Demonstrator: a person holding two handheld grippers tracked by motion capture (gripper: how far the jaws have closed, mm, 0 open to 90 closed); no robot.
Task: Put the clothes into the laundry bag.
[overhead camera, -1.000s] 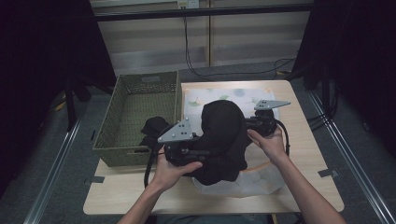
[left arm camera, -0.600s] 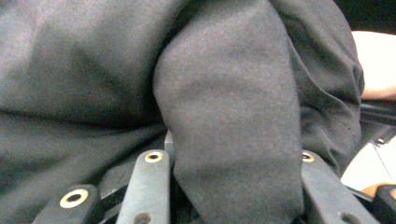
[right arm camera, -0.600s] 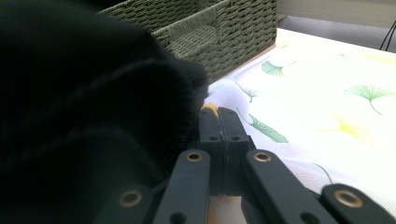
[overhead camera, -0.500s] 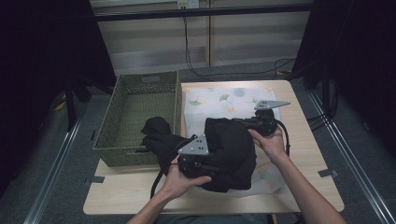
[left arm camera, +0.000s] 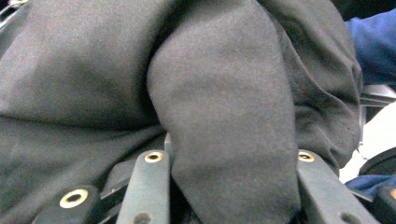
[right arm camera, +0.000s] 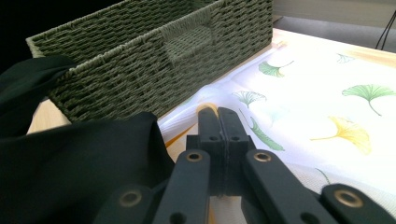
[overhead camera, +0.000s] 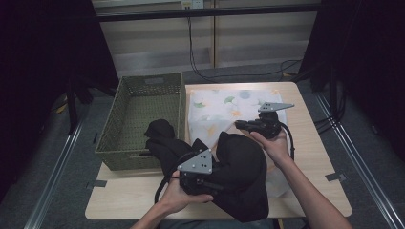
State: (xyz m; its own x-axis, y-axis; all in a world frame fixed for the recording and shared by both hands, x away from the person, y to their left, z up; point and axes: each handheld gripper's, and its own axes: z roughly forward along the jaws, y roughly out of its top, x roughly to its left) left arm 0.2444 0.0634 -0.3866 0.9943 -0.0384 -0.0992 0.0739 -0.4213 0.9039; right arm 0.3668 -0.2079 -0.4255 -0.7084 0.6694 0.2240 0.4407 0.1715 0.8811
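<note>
A black garment [overhead camera: 241, 167] lies bunched on the near part of the table, and one end of it [overhead camera: 160, 136] drapes over the basket's corner. My left gripper [overhead camera: 210, 182] is at the garment's left side. In the left gripper view a thick fold of the dark cloth [left arm camera: 224, 116] fills the gap between its jaws, so my left gripper [left arm camera: 233, 186] is shut on it. My right gripper [overhead camera: 239, 125] hovers just beyond the garment, pointing left. In the right gripper view its jaws [right arm camera: 218, 123] press together with nothing between them, above the leaf-print cloth [right arm camera: 327, 93].
A green woven basket [overhead camera: 143, 90] stands at the table's left, its wall [right arm camera: 154, 60] close ahead of the right gripper. A white cloth with ginkgo leaves [overhead camera: 217, 107] covers the table's middle. Bare wood [overhead camera: 310, 143] lies to the right.
My left hand has carried the black garment down and toward the near edge, so the raised bundle now rests lower on the table. The right gripper has kept still.
</note>
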